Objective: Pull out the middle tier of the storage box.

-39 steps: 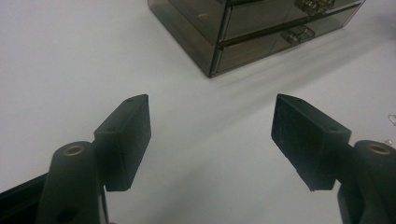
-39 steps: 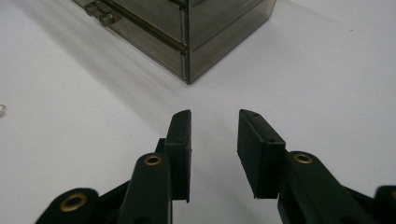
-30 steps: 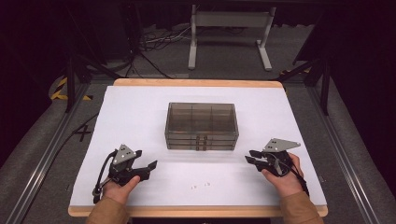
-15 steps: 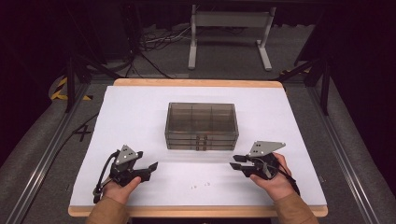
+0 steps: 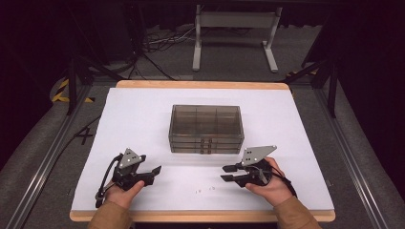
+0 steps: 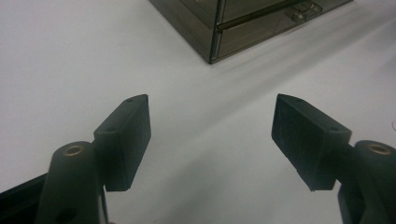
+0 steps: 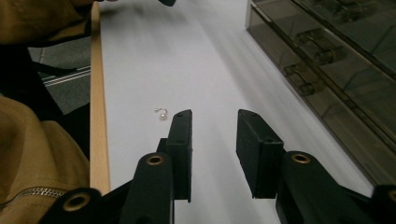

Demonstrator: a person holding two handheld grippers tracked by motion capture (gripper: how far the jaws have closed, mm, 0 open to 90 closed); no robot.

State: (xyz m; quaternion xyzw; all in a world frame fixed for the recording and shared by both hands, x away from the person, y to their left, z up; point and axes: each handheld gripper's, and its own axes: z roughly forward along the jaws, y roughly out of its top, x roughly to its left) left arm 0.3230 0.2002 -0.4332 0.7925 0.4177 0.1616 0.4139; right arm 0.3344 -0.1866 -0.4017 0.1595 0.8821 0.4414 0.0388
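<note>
Here right tongs (image 7: 212,126) near earring (image 7: 161,113), table edge (image 7: 96,121).

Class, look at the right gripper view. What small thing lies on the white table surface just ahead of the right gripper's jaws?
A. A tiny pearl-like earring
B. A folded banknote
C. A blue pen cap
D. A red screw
A: a tiny pearl-like earring with a thin wire hook lies on the white table, just ahead and left of the right gripper, whose jaws stand apart and hold nothing.
</note>
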